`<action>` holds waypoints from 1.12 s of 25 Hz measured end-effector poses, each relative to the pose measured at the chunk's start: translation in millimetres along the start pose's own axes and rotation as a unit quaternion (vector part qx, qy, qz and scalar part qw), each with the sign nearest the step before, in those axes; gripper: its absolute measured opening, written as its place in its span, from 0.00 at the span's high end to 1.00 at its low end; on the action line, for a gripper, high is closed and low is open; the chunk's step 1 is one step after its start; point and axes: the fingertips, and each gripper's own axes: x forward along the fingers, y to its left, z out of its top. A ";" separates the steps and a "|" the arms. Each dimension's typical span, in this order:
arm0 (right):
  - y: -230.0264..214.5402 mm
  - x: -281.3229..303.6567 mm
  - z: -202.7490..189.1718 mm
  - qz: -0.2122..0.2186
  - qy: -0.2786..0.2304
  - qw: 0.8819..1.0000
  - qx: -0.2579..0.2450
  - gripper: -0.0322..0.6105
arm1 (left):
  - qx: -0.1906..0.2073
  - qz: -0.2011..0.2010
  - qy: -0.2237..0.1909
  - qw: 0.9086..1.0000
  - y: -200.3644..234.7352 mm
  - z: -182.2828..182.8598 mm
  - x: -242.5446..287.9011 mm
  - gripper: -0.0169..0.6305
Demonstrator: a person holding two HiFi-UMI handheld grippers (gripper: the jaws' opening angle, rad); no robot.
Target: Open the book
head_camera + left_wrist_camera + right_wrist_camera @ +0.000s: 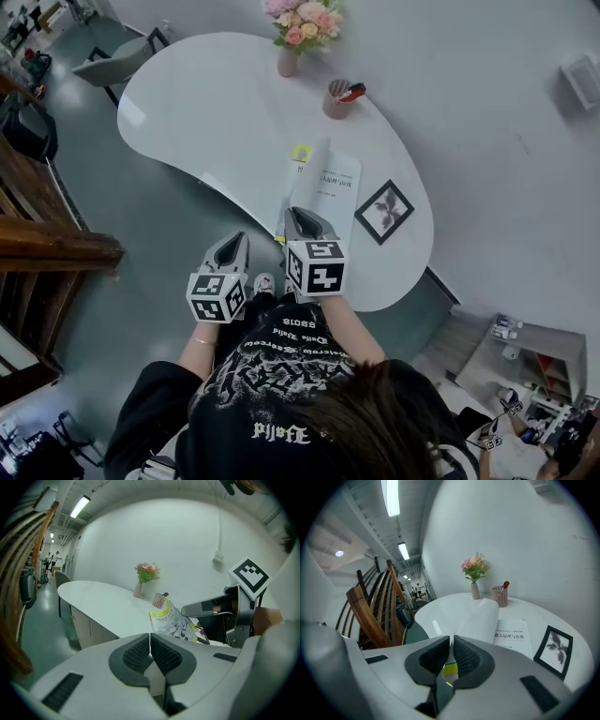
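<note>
The book [335,187] lies near the front edge of the white table [206,103], its title page showing. Its yellow-and-white cover [306,178] stands lifted and curled up to the left of that page. My right gripper [300,216] is shut on the cover's near edge; in the right gripper view the cover's white inside [485,620] rises from the pinched jaws [452,639] beside the title page [513,637]. My left gripper [235,246] hangs left of the book, off the table edge, shut with nothing in it [150,641]. From there the cover's outside [171,623] is seen.
A black picture frame [384,211] lies just right of the book. A pink vase of flowers [291,47] and a pen cup [337,98] stand at the table's far side. A grey chair [122,61] is at the far left, and wooden stair rails [47,244] are on the left.
</note>
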 end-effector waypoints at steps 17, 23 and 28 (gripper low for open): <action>51.0 25.2 9.7 0.061 -0.001 0.998 -0.032 0.89 | -0.038 0.076 -0.023 0.996 39.5 -9.7 -35.1 0.94; 74.6 33.5 12.7 0.078 0.002 0.996 -0.045 0.89 | -0.044 0.089 -0.028 0.995 53.8 -7.4 -43.4 0.94; 84.7 42.7 11.9 0.083 0.008 0.995 -0.046 0.89 | -0.049 0.093 -0.032 0.994 64.0 -6.8 -45.2 0.94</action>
